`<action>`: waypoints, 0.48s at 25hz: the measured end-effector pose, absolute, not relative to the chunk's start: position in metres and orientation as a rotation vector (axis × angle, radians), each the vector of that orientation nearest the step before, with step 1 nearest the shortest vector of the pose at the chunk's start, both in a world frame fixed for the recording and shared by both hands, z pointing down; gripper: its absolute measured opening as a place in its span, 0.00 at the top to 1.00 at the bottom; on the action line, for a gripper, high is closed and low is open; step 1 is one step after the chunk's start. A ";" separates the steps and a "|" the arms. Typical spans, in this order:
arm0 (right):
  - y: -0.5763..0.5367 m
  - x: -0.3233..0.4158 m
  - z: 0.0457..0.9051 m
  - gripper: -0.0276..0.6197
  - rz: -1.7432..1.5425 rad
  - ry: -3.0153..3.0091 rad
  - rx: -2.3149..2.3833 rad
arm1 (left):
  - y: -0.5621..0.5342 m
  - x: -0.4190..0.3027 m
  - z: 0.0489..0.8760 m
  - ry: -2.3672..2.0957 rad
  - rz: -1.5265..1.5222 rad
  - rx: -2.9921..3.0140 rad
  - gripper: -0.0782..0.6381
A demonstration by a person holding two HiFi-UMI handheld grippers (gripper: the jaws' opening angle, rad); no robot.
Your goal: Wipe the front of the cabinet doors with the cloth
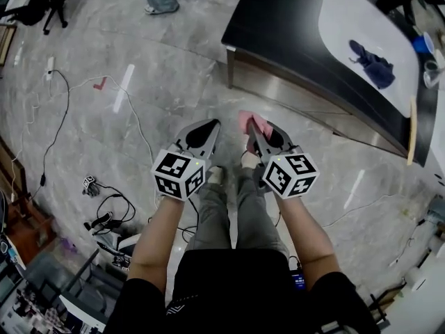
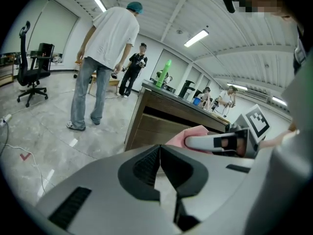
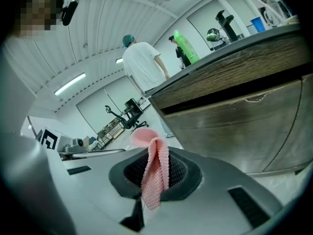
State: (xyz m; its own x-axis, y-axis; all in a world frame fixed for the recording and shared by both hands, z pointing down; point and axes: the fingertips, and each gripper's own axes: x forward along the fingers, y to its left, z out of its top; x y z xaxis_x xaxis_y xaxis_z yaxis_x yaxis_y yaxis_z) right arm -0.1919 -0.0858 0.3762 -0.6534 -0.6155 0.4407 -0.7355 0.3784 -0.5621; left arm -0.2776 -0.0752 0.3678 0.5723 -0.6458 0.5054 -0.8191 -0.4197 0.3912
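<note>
Cloth (image 3: 155, 170) in right claw (image 3: 159, 179) — cabinet (image 3: 234, 126) apart

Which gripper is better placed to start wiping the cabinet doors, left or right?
Right, probably. The right gripper is shut on the pink cloth, and the cabinet doors stand ahead on its side. The left gripper is shut with nothing between its jaws.

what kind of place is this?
Probably an open lab or office workspace: a swivel chair, a ceiling strip light and a freestanding cabinet on a bare stone floor.
</note>
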 end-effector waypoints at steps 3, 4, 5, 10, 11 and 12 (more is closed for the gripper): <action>-0.108 -0.200 0.384 0.89 1.125 -2.489 1.209 | -0.086 -0.286 0.377 -1.194 0.365 2.177 0.88; -0.115 -0.202 0.386 0.89 1.120 -2.496 1.206 | -0.089 -0.289 0.380 -1.203 0.366 2.170 0.88; -0.122 -0.205 0.388 0.89 1.115 -2.503 1.205 | -0.092 -0.293 0.383 -1.213 0.365 2.162 0.88; -0.155 -0.219 0.400 0.89 1.076 -2.528 1.220 | -0.101 -0.303 0.395 -1.253 0.338 2.120 0.88; -0.160 -0.221 0.402 0.89 1.069 -2.530 1.227 | -0.102 -0.303 0.397 -1.255 0.335 2.115 0.88; -0.165 -0.223 0.404 0.89 1.057 -2.532 1.236 | -0.103 -0.303 0.400 -1.253 0.336 2.113 0.88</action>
State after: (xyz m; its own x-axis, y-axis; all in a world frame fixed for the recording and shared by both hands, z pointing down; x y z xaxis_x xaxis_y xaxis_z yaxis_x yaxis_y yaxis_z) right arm -0.2233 -0.1654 0.4040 -0.6556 -0.6416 0.3982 -0.7343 0.4187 -0.5343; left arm -0.3033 -0.1026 0.3997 0.5102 -0.6869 0.5175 -0.8537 -0.3316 0.4016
